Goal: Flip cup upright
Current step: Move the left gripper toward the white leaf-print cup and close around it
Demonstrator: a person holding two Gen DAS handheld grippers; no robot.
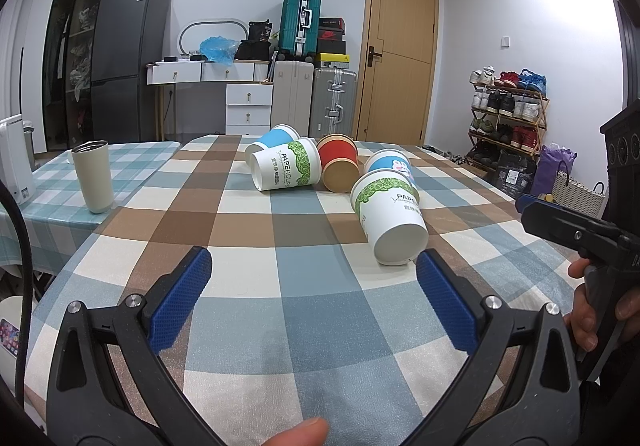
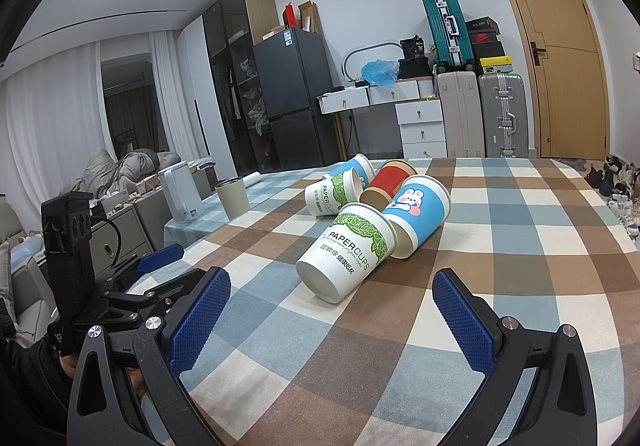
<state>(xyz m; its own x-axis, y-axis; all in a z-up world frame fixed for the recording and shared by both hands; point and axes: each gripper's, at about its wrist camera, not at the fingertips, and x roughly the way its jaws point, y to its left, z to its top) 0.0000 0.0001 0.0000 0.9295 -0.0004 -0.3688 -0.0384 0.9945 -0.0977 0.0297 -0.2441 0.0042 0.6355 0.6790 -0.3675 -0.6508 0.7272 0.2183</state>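
On the checked surface (image 1: 248, 206) five paper cups lie toppled in a cluster — the nearest, a white leaf-print cup (image 1: 390, 218), rests on its side, base toward both grippers. Behind it lie a bunny cup (image 2: 418, 214), a red cup (image 1: 338, 166), and two more. Left gripper (image 1: 314, 298) and right gripper (image 2: 332, 320) hover with fingers spread wide, gripping nothing. A grey tumbler (image 1: 93, 176) stands upright, well apart — only the right view shows the white kettle (image 2: 181, 191) fully.
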